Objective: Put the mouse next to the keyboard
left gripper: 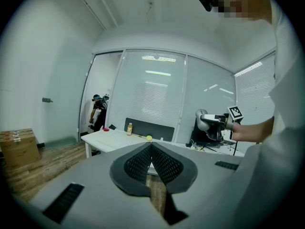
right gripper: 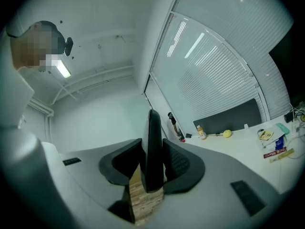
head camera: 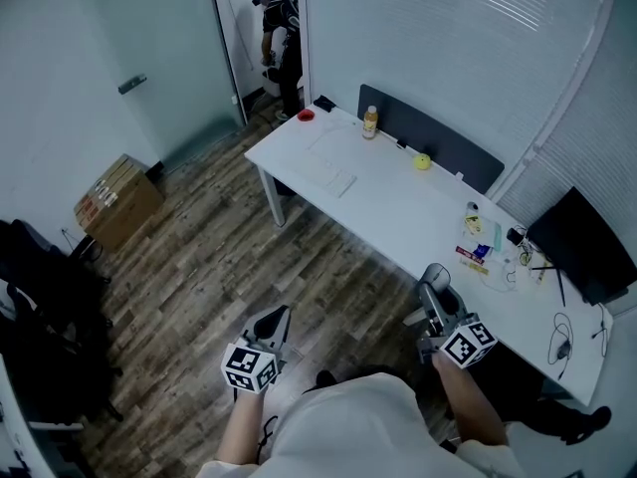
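Observation:
A grey mouse (head camera: pixel 434 278) is clamped on edge between the jaws of my right gripper (head camera: pixel 437 303), held in the air off the near edge of the white table (head camera: pixel 398 217). In the right gripper view the mouse (right gripper: pixel 153 142) stands as a dark upright slab with a pad against each side. The left gripper view also catches the mouse (left gripper: pixel 204 120), held out to the right. A pale keyboard (head camera: pixel 331 170) lies flat toward the table's far left end. My left gripper (head camera: pixel 276 324) hangs over the wood floor; its jaws (left gripper: pixel 151 149) meet with nothing between them.
On the table stand a bottle (head camera: pixel 370 122), a yellow ball (head camera: pixel 422 161), a red object (head camera: pixel 306 116), several small items (head camera: pixel 480 243) and a dark monitor (head camera: pixel 582 242). A cardboard box (head camera: pixel 119 203) sits on the floor. A person (head camera: pixel 280 48) stands in the far doorway.

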A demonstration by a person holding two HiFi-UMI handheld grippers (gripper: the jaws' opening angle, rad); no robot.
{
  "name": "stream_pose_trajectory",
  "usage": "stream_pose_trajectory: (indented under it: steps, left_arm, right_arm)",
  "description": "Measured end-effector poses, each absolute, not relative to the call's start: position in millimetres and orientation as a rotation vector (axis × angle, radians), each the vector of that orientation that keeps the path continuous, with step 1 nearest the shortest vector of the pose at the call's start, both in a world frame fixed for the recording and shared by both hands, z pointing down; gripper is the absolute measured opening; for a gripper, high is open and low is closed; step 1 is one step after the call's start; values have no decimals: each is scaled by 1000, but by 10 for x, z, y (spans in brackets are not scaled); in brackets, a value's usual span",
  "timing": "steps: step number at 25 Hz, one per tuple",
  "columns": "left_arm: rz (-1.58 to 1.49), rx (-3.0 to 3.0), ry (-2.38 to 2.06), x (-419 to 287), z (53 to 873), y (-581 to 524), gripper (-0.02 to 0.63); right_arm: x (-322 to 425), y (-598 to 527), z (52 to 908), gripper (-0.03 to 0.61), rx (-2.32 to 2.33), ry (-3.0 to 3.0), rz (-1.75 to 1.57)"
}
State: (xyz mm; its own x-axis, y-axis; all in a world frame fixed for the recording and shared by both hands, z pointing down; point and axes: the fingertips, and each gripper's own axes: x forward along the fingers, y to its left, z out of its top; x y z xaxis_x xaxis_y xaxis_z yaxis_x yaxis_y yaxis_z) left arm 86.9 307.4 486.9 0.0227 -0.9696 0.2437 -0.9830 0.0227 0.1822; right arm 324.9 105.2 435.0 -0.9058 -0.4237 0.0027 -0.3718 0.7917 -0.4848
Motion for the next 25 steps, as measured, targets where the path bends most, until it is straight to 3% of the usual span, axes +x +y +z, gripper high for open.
stream_pose_trajectory:
  steps: [25]
  left_arm:
    - [82, 1961, -2007, 574, 5010, 2531, 18]
  right_arm:
    - [2845, 505, 4531, 150, -582, 2892, -793]
